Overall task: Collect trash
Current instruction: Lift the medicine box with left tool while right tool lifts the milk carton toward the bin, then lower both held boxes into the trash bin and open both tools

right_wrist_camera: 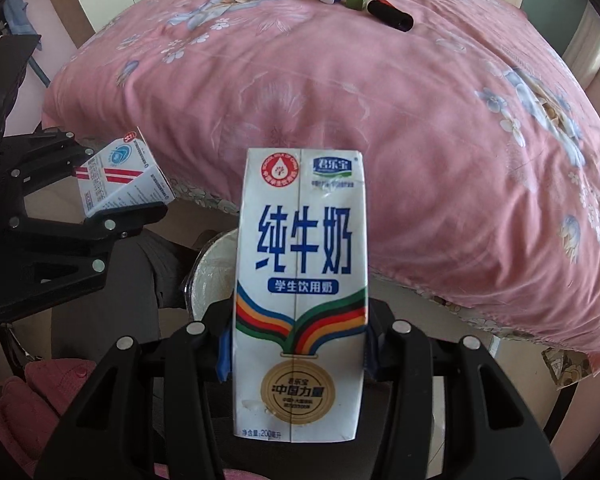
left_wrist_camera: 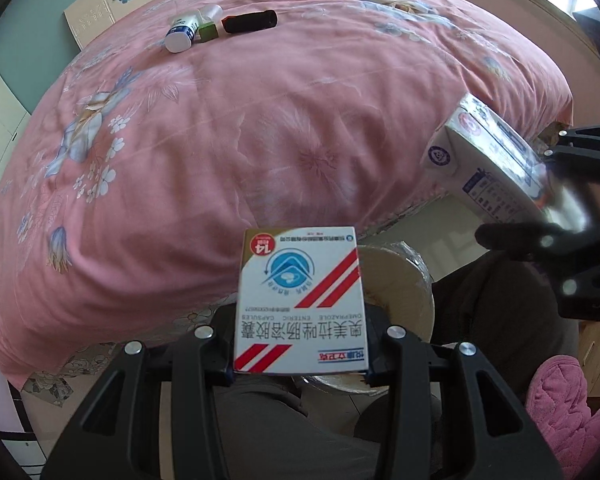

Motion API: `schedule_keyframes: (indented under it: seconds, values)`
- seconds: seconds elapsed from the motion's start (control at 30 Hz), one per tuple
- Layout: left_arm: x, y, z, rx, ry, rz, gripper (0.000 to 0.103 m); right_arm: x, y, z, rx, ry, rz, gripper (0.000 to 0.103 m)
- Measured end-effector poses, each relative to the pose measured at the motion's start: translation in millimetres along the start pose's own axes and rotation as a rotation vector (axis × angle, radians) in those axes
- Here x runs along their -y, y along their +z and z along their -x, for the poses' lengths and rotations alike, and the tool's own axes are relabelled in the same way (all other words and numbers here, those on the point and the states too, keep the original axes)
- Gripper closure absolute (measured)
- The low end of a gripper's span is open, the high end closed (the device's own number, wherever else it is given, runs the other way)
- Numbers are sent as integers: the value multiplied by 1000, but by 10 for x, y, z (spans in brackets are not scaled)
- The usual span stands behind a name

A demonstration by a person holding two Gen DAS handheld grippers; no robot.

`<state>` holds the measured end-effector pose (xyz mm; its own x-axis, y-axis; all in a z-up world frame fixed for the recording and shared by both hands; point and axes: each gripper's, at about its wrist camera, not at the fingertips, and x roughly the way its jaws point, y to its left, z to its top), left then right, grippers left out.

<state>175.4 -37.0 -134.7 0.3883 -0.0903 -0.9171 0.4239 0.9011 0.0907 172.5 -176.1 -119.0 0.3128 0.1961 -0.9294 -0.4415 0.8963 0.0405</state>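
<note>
Over bin (left_wrist_camera: pixel 400 280) | left hand-held gripper (left_wrist_camera: pixel 300 364) clamps medicine box (left_wrist_camera: pixel 300 300) | right hand-held gripper (right_wrist_camera: pixel 298 344) clamps milk carton (right_wrist_camera: pixel 300 280)

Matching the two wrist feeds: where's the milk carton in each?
Left wrist: milk carton at right edge, tilted, in the right gripper.
Right wrist: carton centre, upright between the jaws.
Shared landmark: black tube on the pink bedspread, far side.
</note>
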Motion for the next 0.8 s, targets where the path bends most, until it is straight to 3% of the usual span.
schedule_keyframes:
  seconds: [0.43,0.8]
  values:
    - [116,-256,-837,-176,-54,29,58,-109,-329,-1054,-206,83,-31,54]
    - [111,-373,-1533,-314,-109,87,58,-44,-382,-1762,-336,154,-133,54]
